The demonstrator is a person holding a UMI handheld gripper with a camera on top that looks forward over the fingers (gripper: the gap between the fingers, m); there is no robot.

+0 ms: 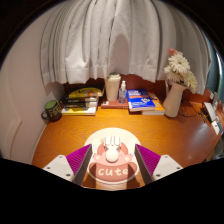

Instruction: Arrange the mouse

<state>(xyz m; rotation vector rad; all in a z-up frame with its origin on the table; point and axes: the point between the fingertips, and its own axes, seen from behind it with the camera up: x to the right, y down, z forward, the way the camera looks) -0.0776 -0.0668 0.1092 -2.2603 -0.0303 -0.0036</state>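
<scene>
A pink mouse (112,163) with a little animal face and the word "cute" on its shell sits between my two fingers, close to the camera. The gripper (112,152) is shut on it: the magenta pads (78,158) press on its left and right sides. The mouse is over the near part of the wooden desk (110,125). Whether it touches the desk or hangs just above it I cannot tell, as its underside is hidden.
At the back of the desk stand a green jar (52,110), a stack of books with a yellow item (82,99), a small box (113,85), a bottle (122,92), blue books (143,100) and a vase of flowers (176,92). White curtains (110,40) hang behind.
</scene>
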